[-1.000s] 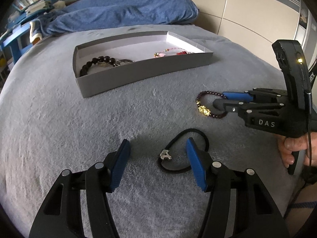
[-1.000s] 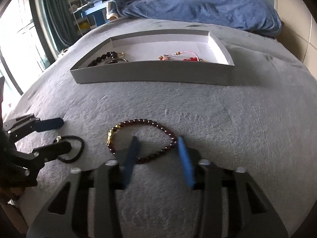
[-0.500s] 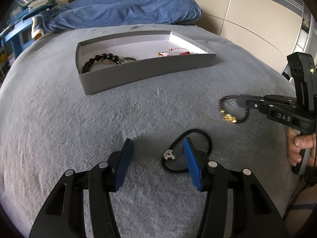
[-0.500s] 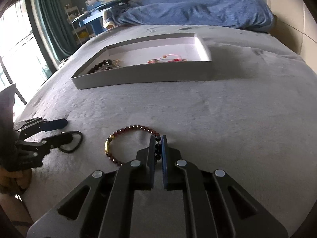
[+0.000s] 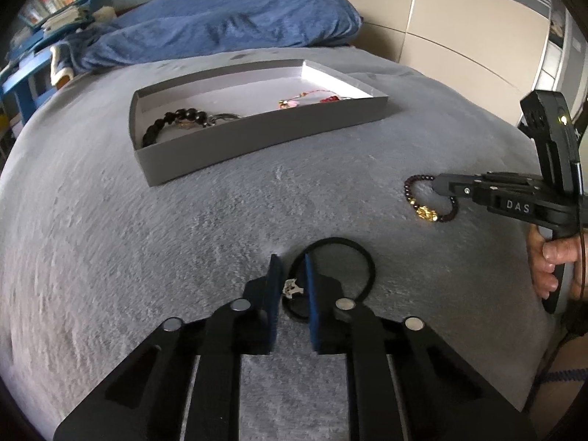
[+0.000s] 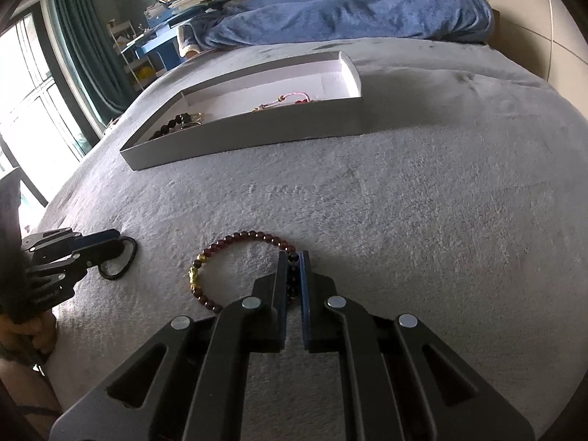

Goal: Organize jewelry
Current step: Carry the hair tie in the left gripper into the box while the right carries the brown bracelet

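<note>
My left gripper (image 5: 290, 275) is shut on the black hair tie (image 5: 352, 257) at its small silver charm (image 5: 292, 288), low on the grey bed. It also shows in the right wrist view (image 6: 106, 244). My right gripper (image 6: 293, 261) is shut on the dark red bead bracelet (image 6: 235, 239) with gold beads, held just above the blanket. The bracelet also shows in the left wrist view (image 5: 426, 213), at the right gripper (image 5: 439, 185). The grey tray (image 5: 257, 136) lies farther back and holds a black bead bracelet (image 5: 172, 121) and a pink string bracelet (image 5: 305, 97).
A blue duvet (image 5: 228, 22) lies at the head of the bed. Beige wardrobe panels (image 5: 459, 36) stand to the right. Blue shelves with books (image 6: 176, 0) and a window with green curtains (image 6: 73, 36) are on the left side.
My left gripper has closed from wide open onto the hair tie. My right gripper closed on the red bracelet and lifted it slightly, drawing back to the right.
</note>
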Action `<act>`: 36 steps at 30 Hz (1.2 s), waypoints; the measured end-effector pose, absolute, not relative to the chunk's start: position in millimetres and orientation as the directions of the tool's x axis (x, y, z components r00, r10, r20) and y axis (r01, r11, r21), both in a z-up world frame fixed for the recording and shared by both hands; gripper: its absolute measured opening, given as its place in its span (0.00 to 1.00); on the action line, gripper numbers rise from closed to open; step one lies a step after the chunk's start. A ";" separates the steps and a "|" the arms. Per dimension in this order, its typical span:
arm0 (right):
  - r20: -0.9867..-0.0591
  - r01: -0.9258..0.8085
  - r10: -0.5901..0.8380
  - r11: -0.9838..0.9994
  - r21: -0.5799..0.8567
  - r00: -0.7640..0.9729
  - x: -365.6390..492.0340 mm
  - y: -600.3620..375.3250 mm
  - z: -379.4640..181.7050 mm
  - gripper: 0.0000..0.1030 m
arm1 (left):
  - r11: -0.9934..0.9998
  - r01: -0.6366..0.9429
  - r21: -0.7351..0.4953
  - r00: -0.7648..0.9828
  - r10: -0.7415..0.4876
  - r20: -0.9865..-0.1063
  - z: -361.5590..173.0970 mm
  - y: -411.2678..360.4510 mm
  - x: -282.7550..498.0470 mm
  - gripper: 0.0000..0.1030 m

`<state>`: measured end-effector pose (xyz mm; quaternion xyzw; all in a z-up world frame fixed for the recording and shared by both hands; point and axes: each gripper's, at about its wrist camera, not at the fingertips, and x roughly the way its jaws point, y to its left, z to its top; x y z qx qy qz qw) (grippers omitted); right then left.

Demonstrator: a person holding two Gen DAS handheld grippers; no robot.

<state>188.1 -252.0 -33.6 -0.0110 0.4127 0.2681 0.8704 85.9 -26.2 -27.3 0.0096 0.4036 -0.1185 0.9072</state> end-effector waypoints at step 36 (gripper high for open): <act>-0.556 -0.578 0.584 0.788 0.212 0.592 197.5 -241.9 50.8 0.06 | 0.965 0.236 -0.117 0.785 -0.260 -0.562 53.5 -13.9 109.6 0.13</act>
